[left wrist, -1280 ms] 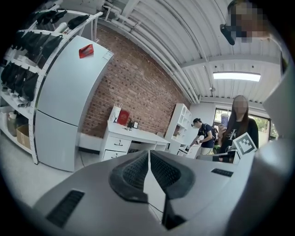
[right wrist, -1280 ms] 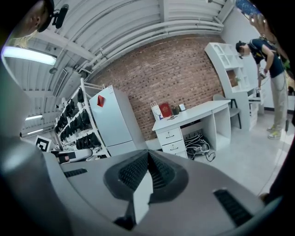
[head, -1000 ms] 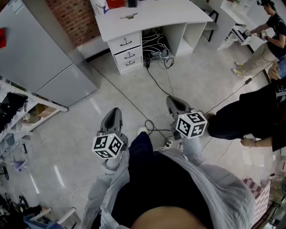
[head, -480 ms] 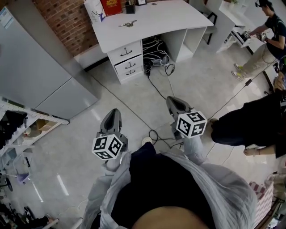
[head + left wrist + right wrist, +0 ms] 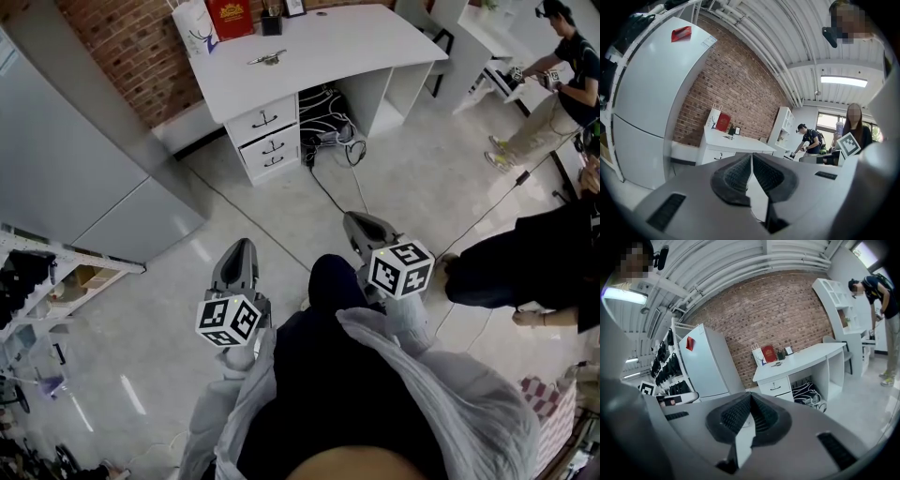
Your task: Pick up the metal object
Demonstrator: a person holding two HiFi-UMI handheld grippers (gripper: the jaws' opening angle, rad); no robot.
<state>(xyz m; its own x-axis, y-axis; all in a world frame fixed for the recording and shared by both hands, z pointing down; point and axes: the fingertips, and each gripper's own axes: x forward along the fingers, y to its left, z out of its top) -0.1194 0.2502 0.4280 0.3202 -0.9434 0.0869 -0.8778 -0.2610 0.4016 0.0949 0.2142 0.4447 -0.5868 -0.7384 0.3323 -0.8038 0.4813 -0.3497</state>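
The small silvery metal object [image 5: 267, 58] lies flat on the top of the white desk [image 5: 366, 42], towards its left end, above the two drawers with dark handles [image 5: 267, 133]. Behind it on the desk, against the red brick wall [image 5: 141, 47], stand a white paper bag [image 5: 194, 26], a red box [image 5: 228, 15] and a dark pen pot [image 5: 272, 21]. Nothing touches the object, and it is well apart from both of your grippers. Under the desk there is a tangle of black and white cables [image 5: 328, 105], and one dark cable runs from there across the pale tiled floor [image 5: 422, 178] towards you. You hold your left gripper [image 5: 238, 247] out in front of you over that floor; its ribbed jaws meet at the tips with nothing between them. Your right gripper [image 5: 355, 218] is beside it, tilted a little downward, and its jaws are likewise pressed together and empty. Both point towards the desk. A tall grey refrigerator [image 5: 75, 178] stands to the left of the desk, with a white shelf rack [image 5: 42, 262] nearer you on the same side. At the right, one person [image 5: 562, 89] bends over a white counter and another in dark clothes [image 5: 525, 253] stands close to your right gripper.
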